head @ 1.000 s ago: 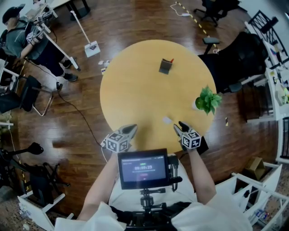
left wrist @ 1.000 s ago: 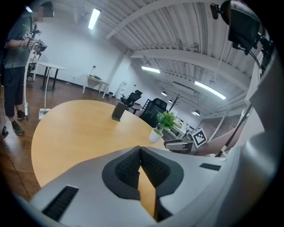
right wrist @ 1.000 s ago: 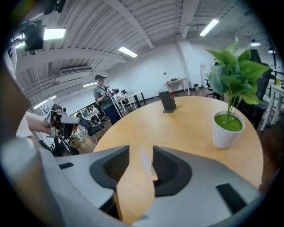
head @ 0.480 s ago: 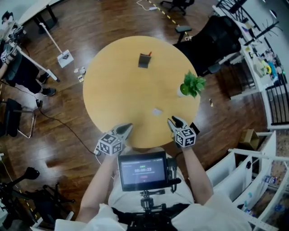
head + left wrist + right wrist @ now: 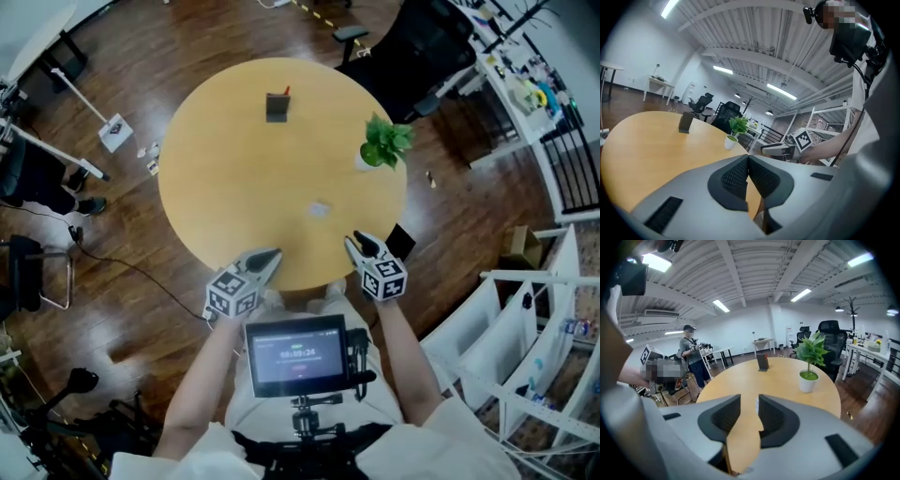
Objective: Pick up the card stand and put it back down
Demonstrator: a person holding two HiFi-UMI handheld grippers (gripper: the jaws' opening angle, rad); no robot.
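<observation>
The card stand (image 5: 277,106) is a small dark upright holder with a red bit on top, at the far side of the round wooden table (image 5: 216,178). In the gripper views the card stand (image 5: 686,122) (image 5: 762,362) is far ahead of both jaws. My left gripper (image 5: 270,256) (image 5: 747,158) hovers at the table's near edge, pads together, holding nothing. My right gripper (image 5: 357,243) (image 5: 749,401) hangs over the near right edge. Its jaws are closing with a narrow gap and nothing between them. A small white card (image 5: 320,209) lies flat on the table just beyond them.
A potted plant (image 5: 384,141) (image 5: 811,352) stands at the table's right side. A black office chair (image 5: 412,47) is behind the table, white shelving (image 5: 525,319) to the right. A person (image 5: 690,355) stands by desks at the left. A cable (image 5: 122,253) runs over the floor.
The head view has swung, so the table and card stand slid up and left in the picture. Both grippers stay at the table's near edge.
</observation>
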